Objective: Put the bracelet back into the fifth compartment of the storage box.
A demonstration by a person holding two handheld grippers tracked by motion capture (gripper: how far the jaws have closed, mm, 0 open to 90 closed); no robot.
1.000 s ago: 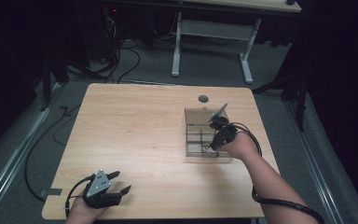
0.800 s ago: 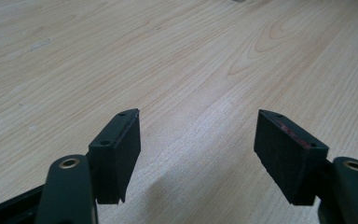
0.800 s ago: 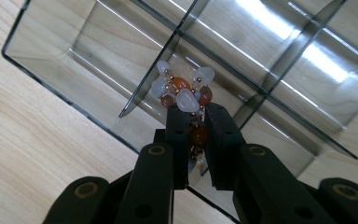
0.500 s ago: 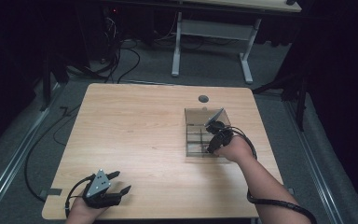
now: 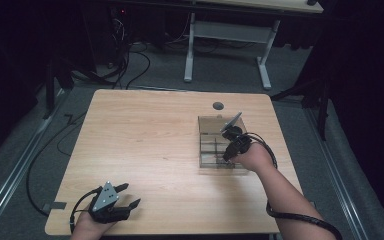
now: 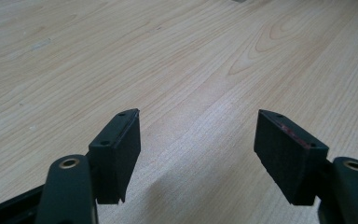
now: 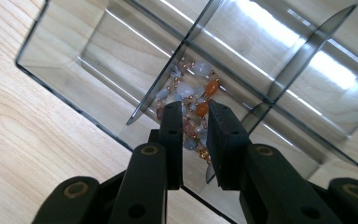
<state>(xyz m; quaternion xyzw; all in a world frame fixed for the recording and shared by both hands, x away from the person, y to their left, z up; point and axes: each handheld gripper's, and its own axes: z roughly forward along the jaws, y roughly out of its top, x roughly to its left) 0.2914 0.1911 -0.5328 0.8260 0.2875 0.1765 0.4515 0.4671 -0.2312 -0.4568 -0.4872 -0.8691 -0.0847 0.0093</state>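
Beaded bracelet [image 7: 192, 109]: a string of pale, orange and gold beads lying in one compartment of the clear divided box [image 5: 215, 145], which stands at about three o'clock on the worktop [image 5: 150, 145]. Nearest to you, at about seven o'clock, your left gripper [image 6: 196, 140] rests low by the near edge, its fingers [image 6: 116, 154] spread wide with bare wood between them. Farther off, your right gripper [image 7: 195, 140] points down into the box; its fingers [image 7: 223, 140] stand narrow, have just been opening a little, and frame the beads without visibly pressing on them. In the high view your right hand [image 5: 250, 156] sits at the box's near right corner, with the grey plate tilted above the compartments.

Judged from here, the main risk is a snag: a loop of the string may cling to a finger and ride up as you withdraw, dragging the bracelet over a divider. A sideways pull could also knock the thin partition or shift the light box, since nothing steadies it. Beyond the box, a small dark round hole [image 5: 218, 106] lies near the far edge at one o'clock.
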